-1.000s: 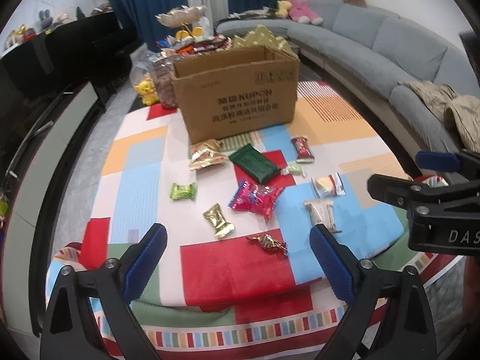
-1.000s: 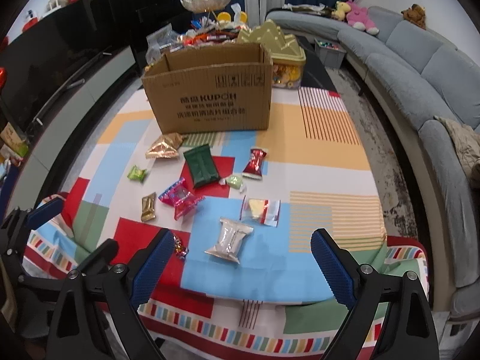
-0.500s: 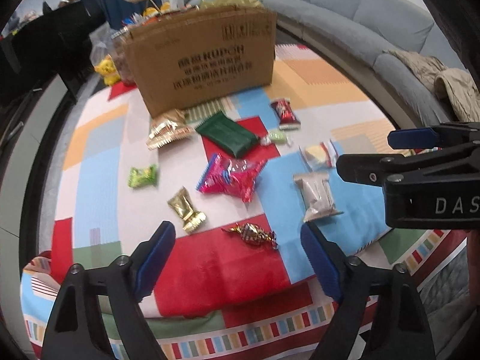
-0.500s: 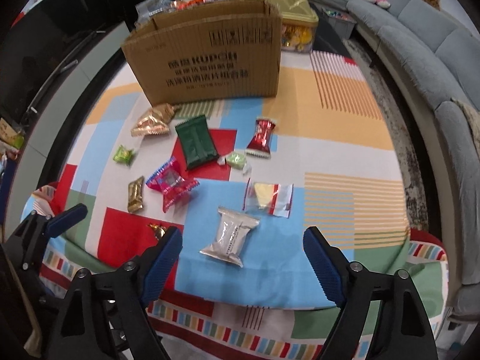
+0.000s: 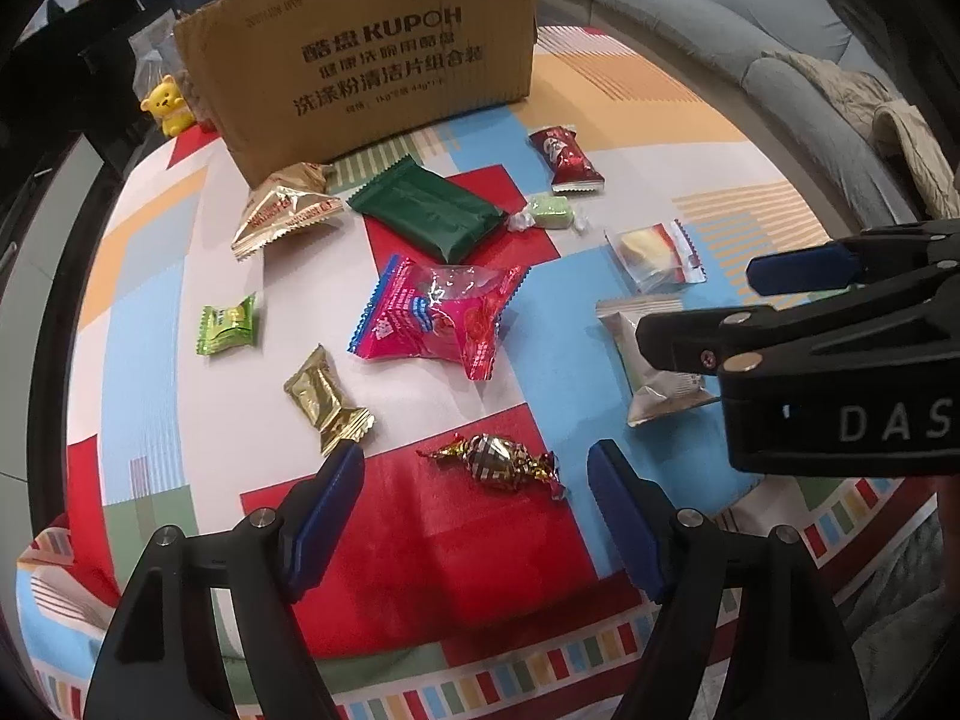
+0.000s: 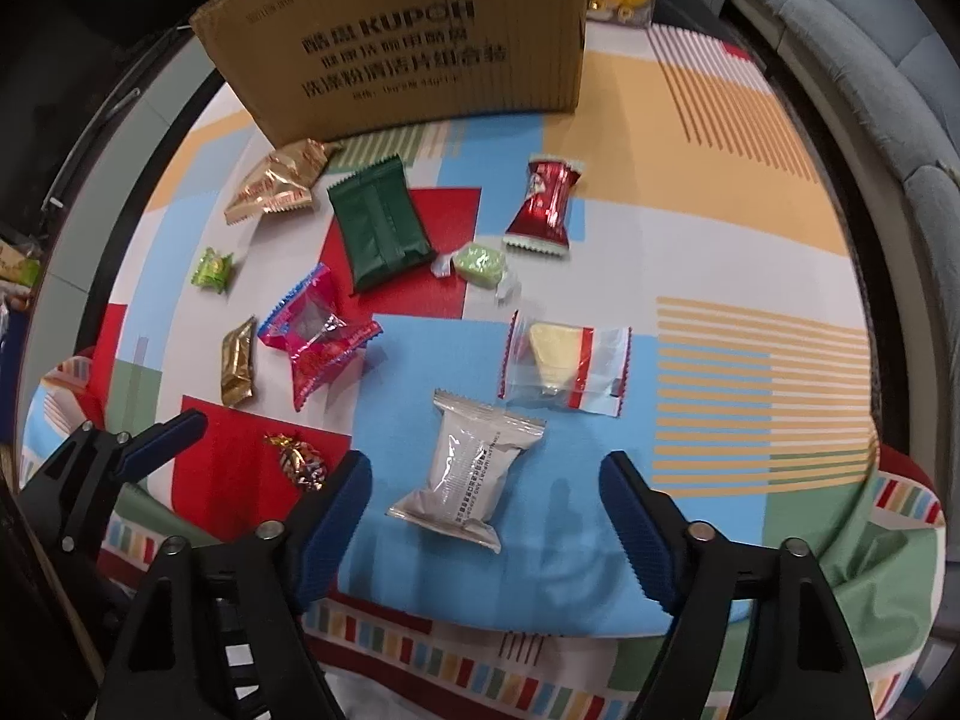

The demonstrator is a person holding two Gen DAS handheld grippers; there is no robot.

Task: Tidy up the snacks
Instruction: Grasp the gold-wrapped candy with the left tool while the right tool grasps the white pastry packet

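Observation:
Several wrapped snacks lie loose on a colourful patchwork cloth (image 5: 150,300) in front of a cardboard box (image 5: 372,48). My left gripper (image 5: 477,480) hangs over a foil-wrapped candy (image 5: 495,459), which lies between its blue pads untouched; the jaws are closing. My right gripper (image 6: 486,489) hovers over a silver-white packet (image 6: 471,468), which sits between its pads untouched; these jaws are closing too. In the left wrist view the right gripper (image 5: 840,348) covers part of that packet (image 5: 654,372). A pink packet (image 5: 438,318) and a gold packet (image 5: 327,402) lie nearby.
Also on the cloth: a dark green packet (image 5: 426,210), a red packet (image 6: 543,204), a clear packet with a yellow piece (image 6: 567,366), small green candies (image 5: 228,324) and a gold triangular pack (image 5: 282,210). A grey sofa (image 5: 780,48) curves along the right.
Both grippers have come down toward the cloth and tilted more steeply, so the snacks look larger. Each pair of jaws has narrowed around the snack below it.

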